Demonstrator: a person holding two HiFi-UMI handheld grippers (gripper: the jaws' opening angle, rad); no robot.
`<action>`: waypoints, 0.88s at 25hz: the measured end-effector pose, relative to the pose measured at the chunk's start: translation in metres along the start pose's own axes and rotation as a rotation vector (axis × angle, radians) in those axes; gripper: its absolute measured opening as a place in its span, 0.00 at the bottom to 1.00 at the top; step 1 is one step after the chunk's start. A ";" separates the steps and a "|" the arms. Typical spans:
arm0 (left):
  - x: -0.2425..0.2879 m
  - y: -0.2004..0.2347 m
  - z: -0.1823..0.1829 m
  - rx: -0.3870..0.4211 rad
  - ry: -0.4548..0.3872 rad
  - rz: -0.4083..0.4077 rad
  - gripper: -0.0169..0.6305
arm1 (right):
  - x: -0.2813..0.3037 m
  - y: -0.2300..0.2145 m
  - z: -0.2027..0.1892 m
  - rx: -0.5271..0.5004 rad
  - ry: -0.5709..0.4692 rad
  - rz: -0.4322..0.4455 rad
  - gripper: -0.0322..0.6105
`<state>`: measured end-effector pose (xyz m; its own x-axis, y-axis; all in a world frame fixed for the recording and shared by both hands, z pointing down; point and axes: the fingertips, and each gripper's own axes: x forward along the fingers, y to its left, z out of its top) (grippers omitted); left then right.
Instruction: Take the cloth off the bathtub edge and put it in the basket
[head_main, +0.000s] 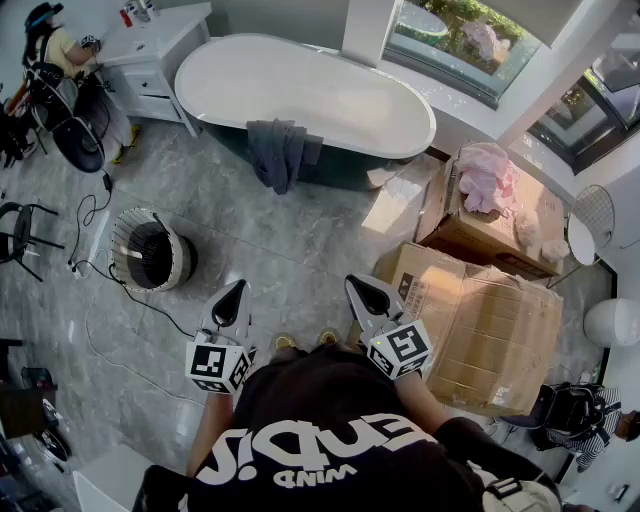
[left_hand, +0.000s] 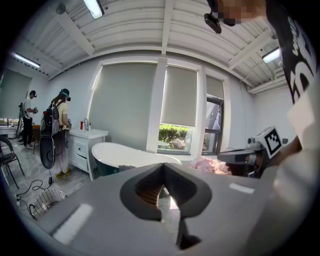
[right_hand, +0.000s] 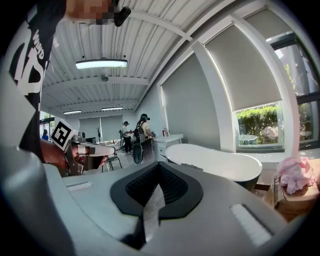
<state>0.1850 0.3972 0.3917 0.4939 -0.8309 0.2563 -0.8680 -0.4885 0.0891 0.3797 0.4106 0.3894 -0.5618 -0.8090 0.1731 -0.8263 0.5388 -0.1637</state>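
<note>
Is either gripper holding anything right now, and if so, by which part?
Nothing is held. The left gripper and right gripper are both closed and empty. The cloth hangs untouched over the edge of the bathtub.

We have open grey floor (head_main: 300, 250) ahead of us all the way to the bathtub (head_main: 300, 90), with nothing standing before the cloth (head_main: 280, 150) draped over its near rim. On our right the cardboard boxes (head_main: 490, 320) crowd in close. On our left stands the wire basket (head_main: 125, 250), a black cable (head_main: 172, 316) trailing over the tiles beside it.
</note>
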 end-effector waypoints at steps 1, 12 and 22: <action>0.000 0.000 0.000 -0.002 0.000 -0.002 0.02 | 0.000 0.001 0.000 0.001 0.001 0.001 0.06; -0.003 0.020 -0.004 -0.040 -0.002 -0.031 0.02 | 0.018 0.024 -0.005 -0.013 0.025 -0.010 0.06; -0.005 0.040 -0.006 -0.008 -0.048 -0.118 0.02 | 0.036 0.045 -0.009 -0.057 0.010 -0.056 0.06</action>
<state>0.1474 0.3831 0.3994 0.5947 -0.7795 0.1969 -0.8038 -0.5820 0.1234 0.3219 0.4080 0.3969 -0.5149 -0.8359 0.1902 -0.8571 0.5058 -0.0976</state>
